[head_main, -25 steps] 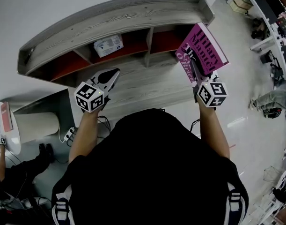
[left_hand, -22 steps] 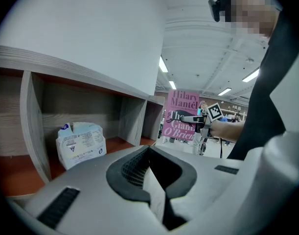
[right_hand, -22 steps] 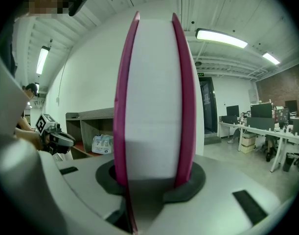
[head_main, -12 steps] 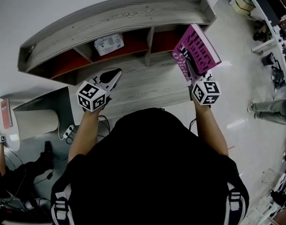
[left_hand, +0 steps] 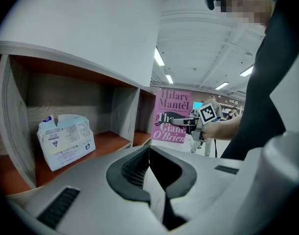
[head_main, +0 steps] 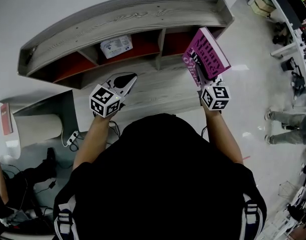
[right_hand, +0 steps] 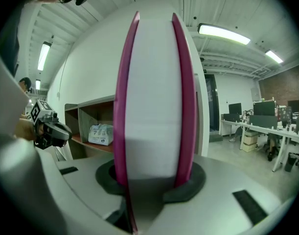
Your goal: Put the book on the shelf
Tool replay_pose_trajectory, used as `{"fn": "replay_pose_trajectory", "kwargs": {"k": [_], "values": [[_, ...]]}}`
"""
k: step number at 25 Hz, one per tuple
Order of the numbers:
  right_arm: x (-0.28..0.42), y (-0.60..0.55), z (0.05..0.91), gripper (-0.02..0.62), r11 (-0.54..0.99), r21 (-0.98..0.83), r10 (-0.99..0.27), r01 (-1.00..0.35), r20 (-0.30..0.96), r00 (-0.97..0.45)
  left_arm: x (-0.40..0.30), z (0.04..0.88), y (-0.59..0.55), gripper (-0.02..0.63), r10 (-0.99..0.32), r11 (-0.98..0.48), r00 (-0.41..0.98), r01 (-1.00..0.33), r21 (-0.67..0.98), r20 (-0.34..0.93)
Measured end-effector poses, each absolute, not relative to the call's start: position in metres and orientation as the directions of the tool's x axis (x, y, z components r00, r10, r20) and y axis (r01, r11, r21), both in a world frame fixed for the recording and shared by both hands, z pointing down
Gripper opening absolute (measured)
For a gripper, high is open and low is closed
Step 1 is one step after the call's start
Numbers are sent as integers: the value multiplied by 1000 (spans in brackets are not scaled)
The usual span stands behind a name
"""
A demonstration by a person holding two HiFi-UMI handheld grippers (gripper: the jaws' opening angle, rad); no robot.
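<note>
A magenta book (head_main: pixel 205 56) stands upright with my right gripper (head_main: pixel 205 77) shut on its lower edge, in front of the shelf's right compartment (head_main: pixel 179 42). In the right gripper view the book's white page block (right_hand: pixel 154 106) fills the middle, its pink covers pressed between the pads. The grey wooden shelf (head_main: pixel 127 15) has red-brown insides. My left gripper (head_main: pixel 124 80) hovers over the shelf's lower board, shut with nothing in it. From the left gripper view, the book's cover (left_hand: pixel 172 115) shows to the right of the compartments.
A white packet (head_main: pixel 115 45) lies in the middle compartment, also visible as the packet (left_hand: pixel 66 140) in the left gripper view. A person's legs (head_main: pixel 288 119) and desks (head_main: pixel 293 19) are at the far right. A low white table (head_main: pixel 37 126) stands at the left.
The right gripper has carried the book a little left, closer to the right compartment. The left gripper has drifted slightly right. Both grips are unchanged.
</note>
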State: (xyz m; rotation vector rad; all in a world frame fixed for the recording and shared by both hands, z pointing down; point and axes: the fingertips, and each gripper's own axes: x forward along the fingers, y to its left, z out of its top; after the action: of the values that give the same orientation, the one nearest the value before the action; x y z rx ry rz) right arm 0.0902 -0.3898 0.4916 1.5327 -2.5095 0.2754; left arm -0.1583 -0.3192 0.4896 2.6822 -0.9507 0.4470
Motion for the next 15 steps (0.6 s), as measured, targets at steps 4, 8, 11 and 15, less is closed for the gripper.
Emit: {"fn": "replay_pose_trajectory", "kwargs": {"k": [4, 8, 11, 15], "values": [[94, -394, 501, 147, 441, -65, -857, -895, 266, -442, -151, 491, -319, 20, -552, -761, 743, -634, 135, 377], [97, -399, 507, 147, 438, -69, -856, -896, 274, -439, -151, 491, -323, 20, -555, -756, 739, -640, 140, 383], [97, -403, 511, 147, 436, -74, -855, -897, 277, -438, -153, 491, -327, 20, -559, -753, 736, -644, 138, 383], [98, -408, 516, 147, 436, -79, -854, -897, 279, -440, -153, 491, -330, 20, -563, -749, 731, -648, 136, 384]]}}
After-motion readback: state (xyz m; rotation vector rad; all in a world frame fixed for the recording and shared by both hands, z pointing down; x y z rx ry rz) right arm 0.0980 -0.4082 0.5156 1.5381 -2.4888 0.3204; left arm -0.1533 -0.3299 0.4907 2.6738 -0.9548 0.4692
